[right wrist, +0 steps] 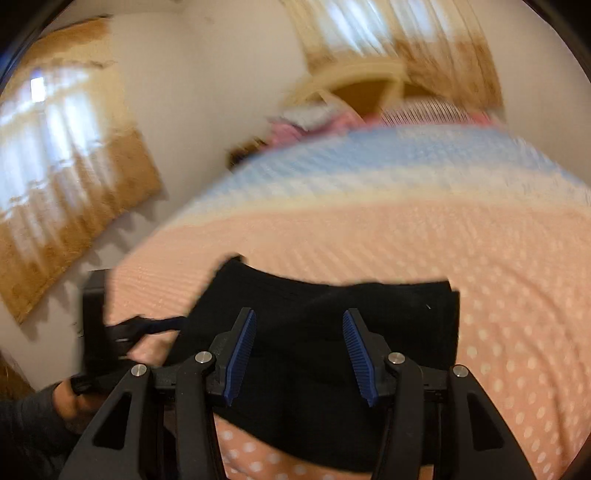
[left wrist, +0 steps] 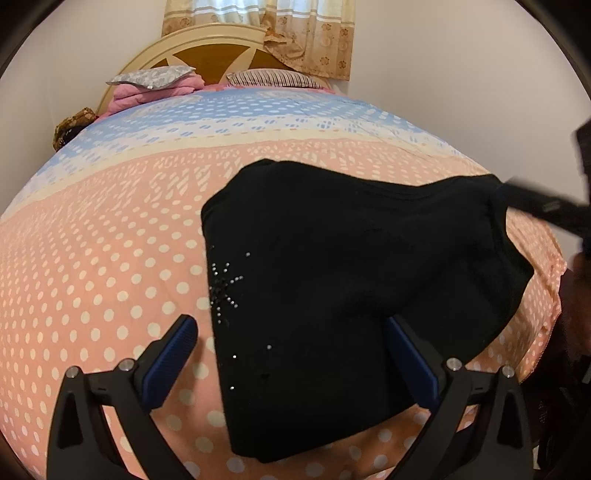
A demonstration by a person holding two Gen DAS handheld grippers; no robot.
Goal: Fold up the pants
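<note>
On bedspread (left wrist: 110, 258): one black pants (left wrist: 332, 258), two tools open.

pants (left wrist: 351, 266): matt black knit cloth, tiny shiny studs near one edge
bedsheet (left wrist: 110, 258): soft printed cloth, dotted, matt
left gripper (left wrist: 291, 363): matt black plastic arms, ribbed blue pads, bright metal pins
headboard (left wrist: 207, 51): smooth cream-painted frame, brown wood panels
curtain (left wrist: 314, 37): thin patterned cloth

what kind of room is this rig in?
A home bedroom, most likely. The black pants lie on a bed covered by a pink, cream and blue dotted bedspread, with a cream and brown wooden headboard, pillows and a beige floral curtain behind it.
</note>
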